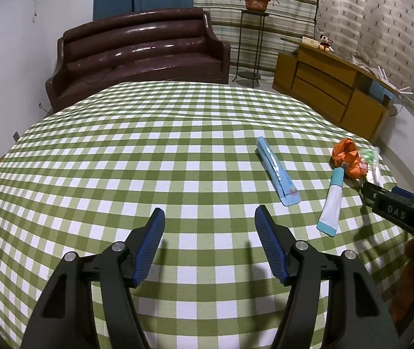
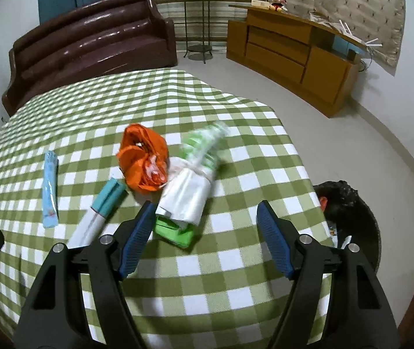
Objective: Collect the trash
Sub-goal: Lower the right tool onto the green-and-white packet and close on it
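Both tongs are held spread, grasping nothing. On the checked bench (image 2: 236,290) the green-white wrapper (image 2: 189,192) is seen clearly only from the right tongs (image 2: 204,234) — just ahead, beside an orange wrapper (image 2: 141,160); the left tongs (image 1: 209,232) face bare cloth.

White letters, seemingly "DAS", mark the right tool (image 1: 365,192).

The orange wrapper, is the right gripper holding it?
No, the right gripper is open with nothing between its fingers, and the orange wrapper lies on the checkered tablecloth ahead of it.
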The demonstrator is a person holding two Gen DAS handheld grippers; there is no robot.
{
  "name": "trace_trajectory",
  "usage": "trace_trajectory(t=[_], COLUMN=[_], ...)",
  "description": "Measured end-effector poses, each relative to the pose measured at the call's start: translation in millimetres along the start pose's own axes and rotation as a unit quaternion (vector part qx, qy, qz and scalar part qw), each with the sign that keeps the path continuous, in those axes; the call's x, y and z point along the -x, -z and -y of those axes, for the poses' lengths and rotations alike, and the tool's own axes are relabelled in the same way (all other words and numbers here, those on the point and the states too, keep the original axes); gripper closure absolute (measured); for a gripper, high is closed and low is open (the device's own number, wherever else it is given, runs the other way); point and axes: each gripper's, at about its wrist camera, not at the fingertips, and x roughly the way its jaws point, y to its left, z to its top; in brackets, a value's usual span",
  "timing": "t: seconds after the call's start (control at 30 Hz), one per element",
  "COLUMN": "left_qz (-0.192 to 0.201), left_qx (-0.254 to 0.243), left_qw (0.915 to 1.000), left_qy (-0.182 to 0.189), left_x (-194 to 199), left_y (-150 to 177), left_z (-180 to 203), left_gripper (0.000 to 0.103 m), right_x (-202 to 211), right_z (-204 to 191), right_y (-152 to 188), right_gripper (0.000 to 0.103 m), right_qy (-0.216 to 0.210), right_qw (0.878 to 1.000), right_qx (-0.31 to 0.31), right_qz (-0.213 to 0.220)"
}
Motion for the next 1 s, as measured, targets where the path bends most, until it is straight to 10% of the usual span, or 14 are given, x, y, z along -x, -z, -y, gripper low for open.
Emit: trace_trajectory(t=[0.43,0.67,1.0], left_qz=[-0.002,-0.003,-0.003], left_qx=[-0.004,-0.014,-0.032], left_qw=[0.9999,0.9998,0.9991], left_qy=[0.010,0.015,0.026], left_x=[-3.2,-3.6,-3.0], left_y=[-1.5,-2.0,-5.8], left_z=[9.8,18.7,39.9], left_gripper=[0.040,0.038,0.038], right_x=[8.7,-4.4,3.1], right_z=[8.4,-0.6,12.3], right_y=[-3.6,-8.2,-1.8], right_gripper=[0.034,0.066,0.070], right_qy=[-0.004,-0.009,-0.027], right_qw=[1.000,0.999,0.999], right_qx=[0.015,0.037,0.033], right_qz=[0.017,0.003,0.012])
